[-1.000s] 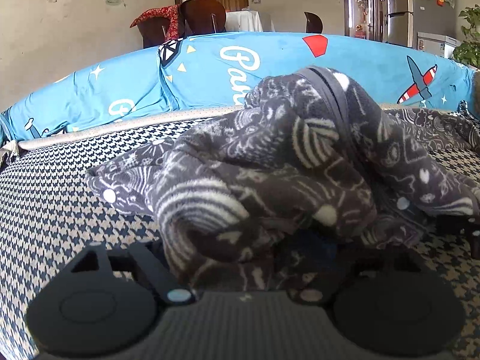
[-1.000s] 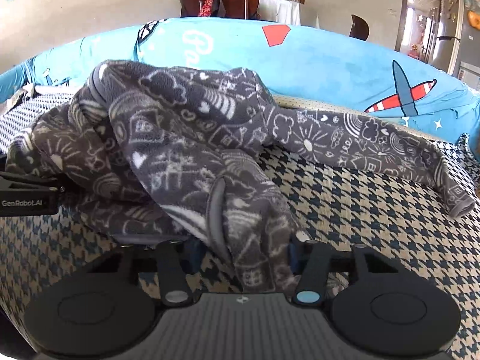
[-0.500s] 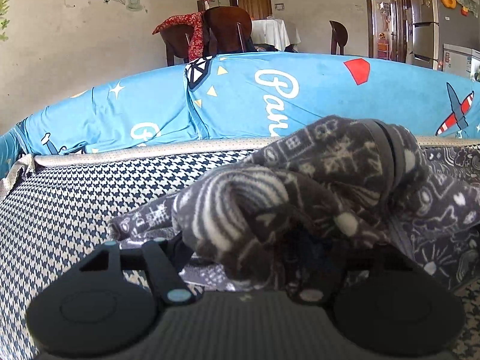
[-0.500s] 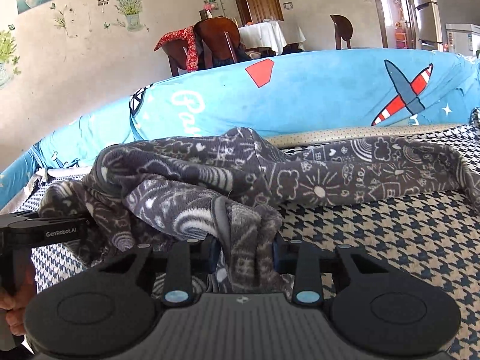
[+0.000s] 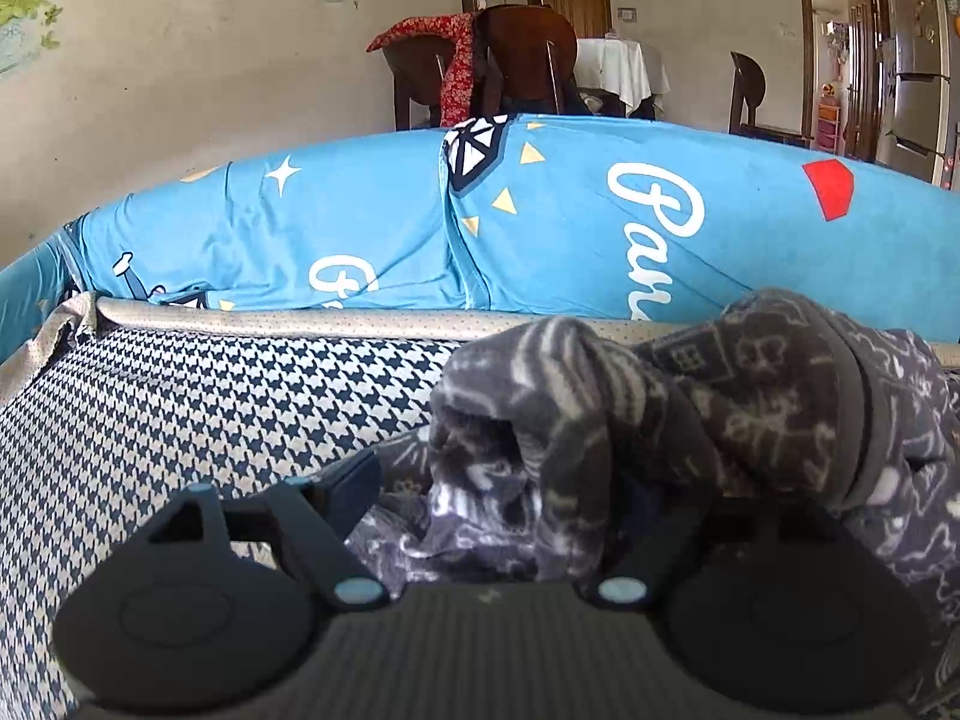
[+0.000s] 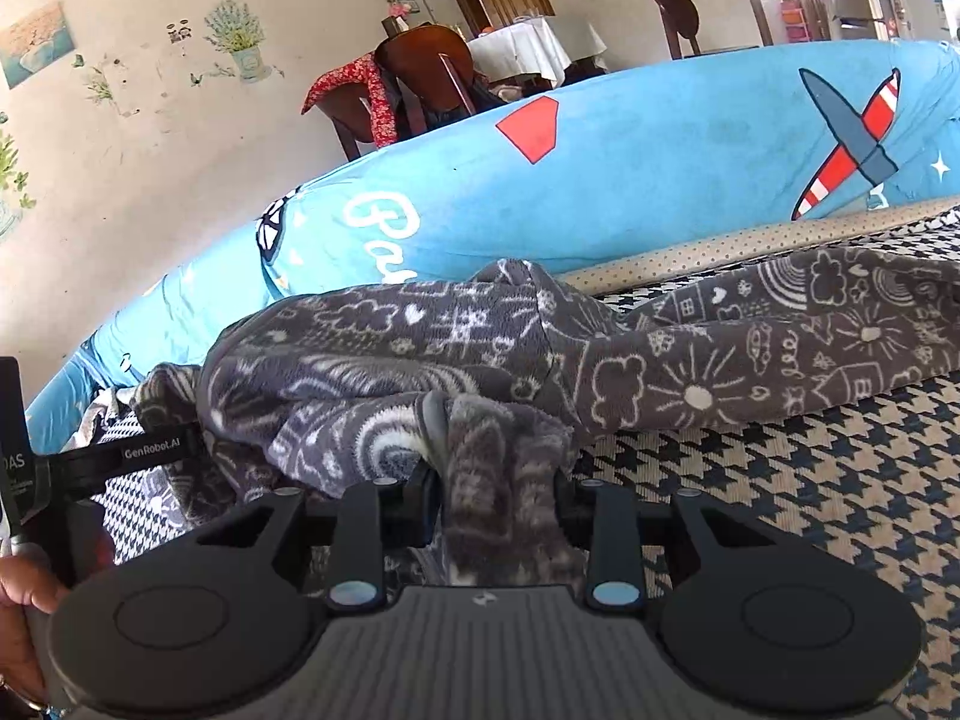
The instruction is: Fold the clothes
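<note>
1. The grey fleece garment (image 6: 690, 372) with white doodle print lies bunched on the houndstooth bed cover (image 6: 810, 498), in front of the blue bolster (image 6: 630, 180) along the far side. One long part, probably a sleeve or leg, trails out flat to the right.

2. The right tongs (image 6: 498, 510) are pinching a thick gather of the fleece, with cloth filling the gap between the two fingers.

3. The left tongs (image 5: 510, 516) also have fleece bunched between their fingers; the left finger (image 5: 342, 480) shows, the right one is buried under cloth, so I judge them closed on the garment rather than see it outright. In the right wrist view they sit at the garment's left end, with a hand (image 6: 24, 594) on the grip.

4. Handling, as a judgement: soft, limp and light, with no stiffness to hold a shape. The plush pile should grip well and not slip, but it is thick, so layers ride together and a fold stands proud rather than lying crisp.

5. Best holds would be a hem, cuff or seam edge, one layer deep, at two well-separated points, so the cloth hangs flat between them. Mid-panel bunches like these drag wrinkles along.
</note>
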Motion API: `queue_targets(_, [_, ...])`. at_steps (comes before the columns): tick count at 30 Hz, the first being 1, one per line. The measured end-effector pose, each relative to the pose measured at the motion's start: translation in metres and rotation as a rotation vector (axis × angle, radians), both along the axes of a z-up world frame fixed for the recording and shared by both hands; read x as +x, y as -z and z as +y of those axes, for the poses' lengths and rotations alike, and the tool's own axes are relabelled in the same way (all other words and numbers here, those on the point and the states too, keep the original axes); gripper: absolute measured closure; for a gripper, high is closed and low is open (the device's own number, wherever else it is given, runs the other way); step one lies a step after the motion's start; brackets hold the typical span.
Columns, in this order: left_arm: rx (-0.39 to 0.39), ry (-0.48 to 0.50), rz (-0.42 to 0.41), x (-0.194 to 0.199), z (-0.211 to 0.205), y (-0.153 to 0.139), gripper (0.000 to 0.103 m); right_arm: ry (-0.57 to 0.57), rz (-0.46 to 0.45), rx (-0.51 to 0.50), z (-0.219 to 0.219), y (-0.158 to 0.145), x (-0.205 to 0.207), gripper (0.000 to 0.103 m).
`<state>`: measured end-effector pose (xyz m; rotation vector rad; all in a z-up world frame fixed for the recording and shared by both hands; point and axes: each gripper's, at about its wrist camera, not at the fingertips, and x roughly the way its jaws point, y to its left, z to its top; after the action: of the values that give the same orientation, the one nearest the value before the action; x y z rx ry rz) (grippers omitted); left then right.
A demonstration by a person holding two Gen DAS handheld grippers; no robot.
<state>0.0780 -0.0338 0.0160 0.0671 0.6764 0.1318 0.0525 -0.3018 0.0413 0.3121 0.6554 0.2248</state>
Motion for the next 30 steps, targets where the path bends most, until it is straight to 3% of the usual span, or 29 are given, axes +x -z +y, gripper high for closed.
queue_targets(12, [0.021, 0.005, 0.031, 0.039, -0.010, 0.021, 0.014, 0.098, 0.062, -0.018, -0.005, 0.019, 0.044, 0.067])
queue_targets(15, [0.016, 0.002, 0.047, 0.047, -0.011, 0.026, 0.012, 0.123, 0.079, -0.018, -0.007, 0.026, 0.054, 0.061])
queue_targets(19, [0.040, 0.003, 0.064, 0.053, -0.013, 0.038, 0.011, 0.160, 0.099, -0.009, -0.013, 0.035, 0.061, 0.042])
queue_targets(23, [0.041, 0.006, 0.077, 0.055, -0.012, 0.042, 0.011, 0.175, 0.109, -0.007, -0.016, 0.037, 0.062, 0.030])
queue_targets(30, [0.055, 0.007, 0.069, 0.048, -0.012, 0.033, 0.007, 0.164, 0.102, -0.027, -0.016, 0.030, 0.055, 0.028])
